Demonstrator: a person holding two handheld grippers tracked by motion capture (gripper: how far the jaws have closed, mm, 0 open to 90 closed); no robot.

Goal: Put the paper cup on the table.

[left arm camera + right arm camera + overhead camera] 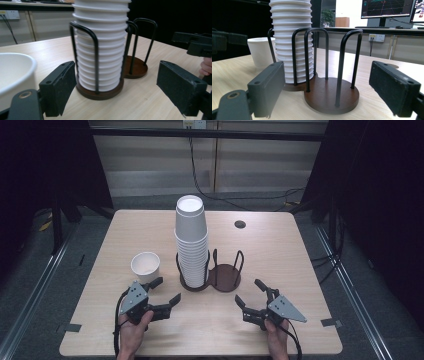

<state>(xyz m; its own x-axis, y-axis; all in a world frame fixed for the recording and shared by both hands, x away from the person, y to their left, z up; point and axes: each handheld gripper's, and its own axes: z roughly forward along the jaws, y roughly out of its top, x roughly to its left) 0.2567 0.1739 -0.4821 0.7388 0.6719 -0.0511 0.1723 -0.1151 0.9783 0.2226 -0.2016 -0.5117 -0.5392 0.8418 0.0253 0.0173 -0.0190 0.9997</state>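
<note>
Light wood table (280, 250) with rounded corners. Small dark round cable hole (240, 224) far right on the top. Grey tape strip (70, 327) off the near left corner, another tape strip (330, 322) at the near right. Grey carpet floor (385, 285) all round, with a metal floor rail (45, 270) on the left and a second rail (350, 285) on the right. Black curtains (45, 165) on both sides. Beige panel wall (150, 165) at the far end, wall socket (194, 123) at its top and a black cable (196, 175) hanging down from it to the floor. In the right gripper view, far back: monitor (387, 8) with a dark screen on a desk, potted plant (327, 17), brown box (342, 22) beside it.
</note>
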